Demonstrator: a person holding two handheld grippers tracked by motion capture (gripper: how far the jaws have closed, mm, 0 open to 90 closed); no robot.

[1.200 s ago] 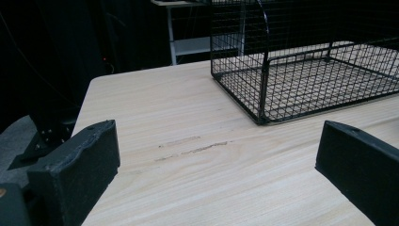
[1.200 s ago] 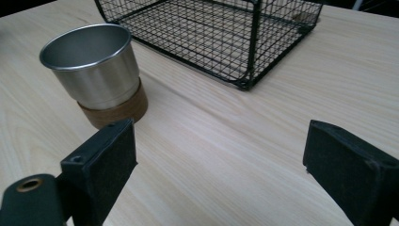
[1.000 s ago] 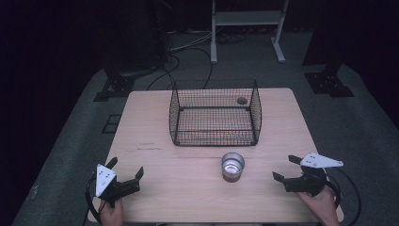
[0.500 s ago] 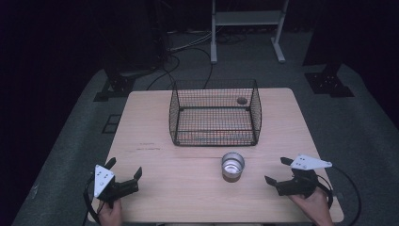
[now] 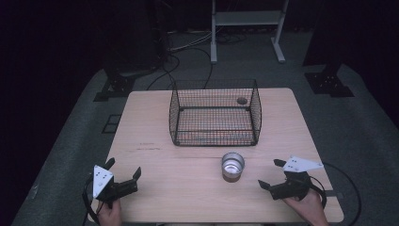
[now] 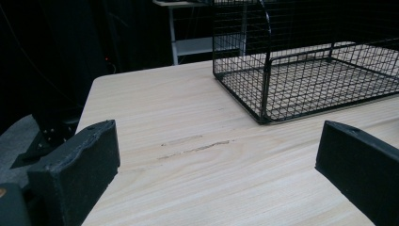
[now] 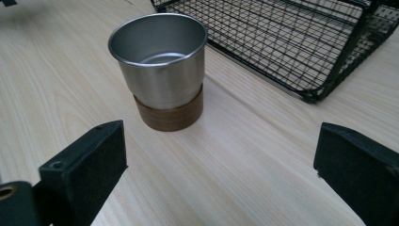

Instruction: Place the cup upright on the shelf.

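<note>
A steel cup (image 5: pixel 233 165) with a brown wooden base stands upright and empty on the wooden table (image 5: pixel 155 127), just in front of a black wire basket (image 5: pixel 214 113). My right gripper (image 5: pixel 269 173) is open near the table's front right, a short way right of the cup and apart from it. In the right gripper view the cup (image 7: pixel 160 70) stands ahead and a little left between the wide-apart jaws of the right gripper (image 7: pixel 221 146). My left gripper (image 5: pixel 123 168) is open at the front left with nothing between its jaws. The left gripper view has the left gripper (image 6: pixel 221 146) facing bare table with the basket (image 6: pixel 306 61) ahead on the right.
The basket (image 7: pixel 291 42) is empty and sits at the middle back of the table. A small round hole (image 5: pixel 242 100) shows in the tabletop behind it. A scuff mark (image 6: pixel 193 146) lies on the wood left of the basket. Dark floor, cables and stands surround the table.
My right gripper has moved left and slightly nearer the front edge, closing the distance to the cup. The left gripper and the cup have stayed put.
</note>
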